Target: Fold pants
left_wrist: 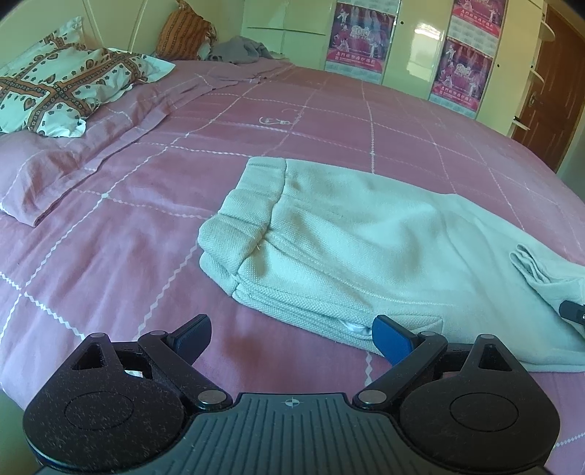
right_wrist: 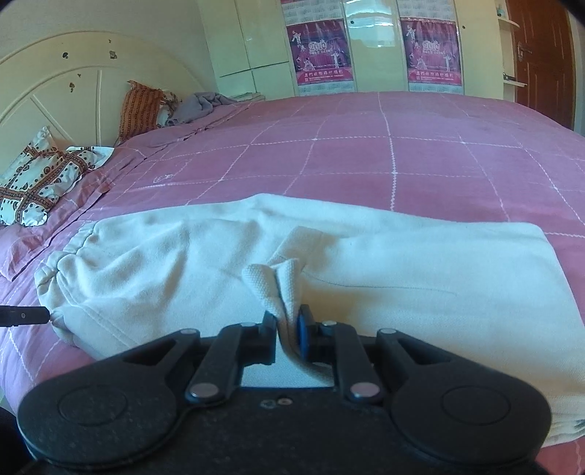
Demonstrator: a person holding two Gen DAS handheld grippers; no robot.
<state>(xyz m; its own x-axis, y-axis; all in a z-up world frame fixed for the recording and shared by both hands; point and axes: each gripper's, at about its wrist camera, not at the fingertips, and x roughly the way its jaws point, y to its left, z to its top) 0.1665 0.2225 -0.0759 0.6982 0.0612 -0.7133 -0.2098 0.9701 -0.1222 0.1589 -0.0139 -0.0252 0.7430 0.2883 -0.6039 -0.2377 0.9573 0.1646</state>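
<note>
The right hand-held gripper [right_wrist: 287, 323] sits low and level over the near edge of the pants [right_wrist: 365, 263], fingers pinched on a raised fold of their cloth. The left hand-held gripper [left_wrist: 292, 334] is spread wide and holds nothing, low over the bed [left_wrist: 329, 120] at the pants' [left_wrist: 365, 234] near edge; its blue finger [left_wrist: 389, 338] touches or just overlaps the hem, while the black finger [left_wrist: 192, 334] is over bare cover.

The bed, in pink checked cover, carries the pants, which lie flat and folded lengthwise near its front edge, with the waistband toward the pillows [left_wrist: 55, 95]. The wardrobe [left_wrist: 413, 40] stands beyond the bed's far side, posters [left_wrist: 360, 34] on its doors.
</note>
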